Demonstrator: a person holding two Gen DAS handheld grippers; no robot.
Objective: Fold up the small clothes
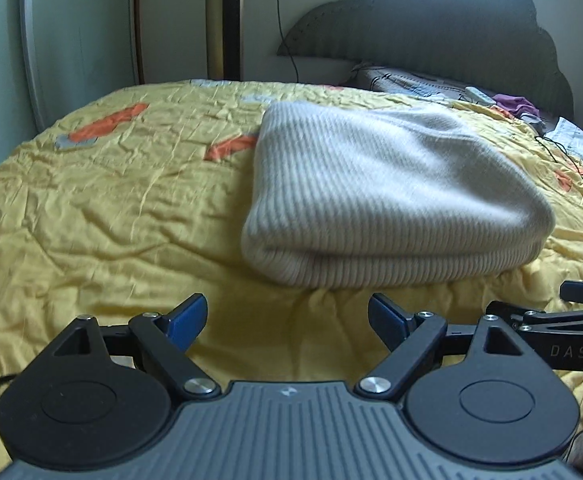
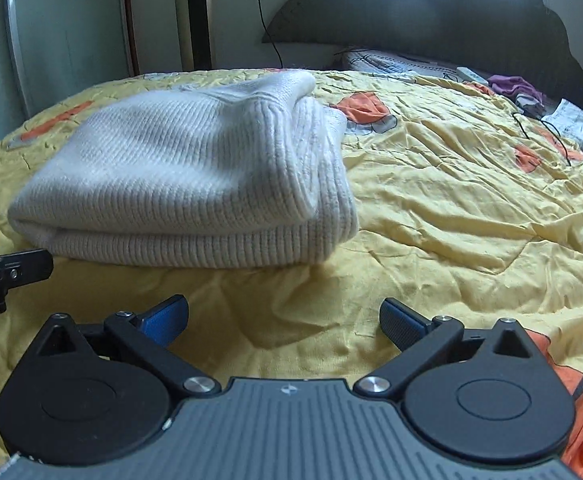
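Item: cream ribbed-knit garment (image 1: pixel 395 196), folded into a thick oblong bundle, lying flat on the yellow quilted bedspread with orange patches (image 1: pixel 111 208); its folded edge faces the tools, layered side edges visible toward the right in the right wrist view

Left gripper (image 1: pixel 287 316): black two-finger tool with blue pads, jaws spread wide, nothing between them, poised over bare bedspread just short of the bundle's near edge

Right gripper (image 2: pixel 284 318): same make, jaws at their widest, empty, likewise apart from the garment, beside the bundle's right end

Surroundings: dark scalloped headboard (image 1: pixel 451 28), purple cloth (image 1: pixel 515 102) and black cable (image 1: pixel 555 152) near the pillow end, well apart from the work

Step in hand, as judged: fold appears complete and the bundle released; both tools stand clear

Next move, as judged: either tidy the uneven right-hand layers with a light pinch, or lift the bundle from both ends, gripping through all layers so it does not unroll
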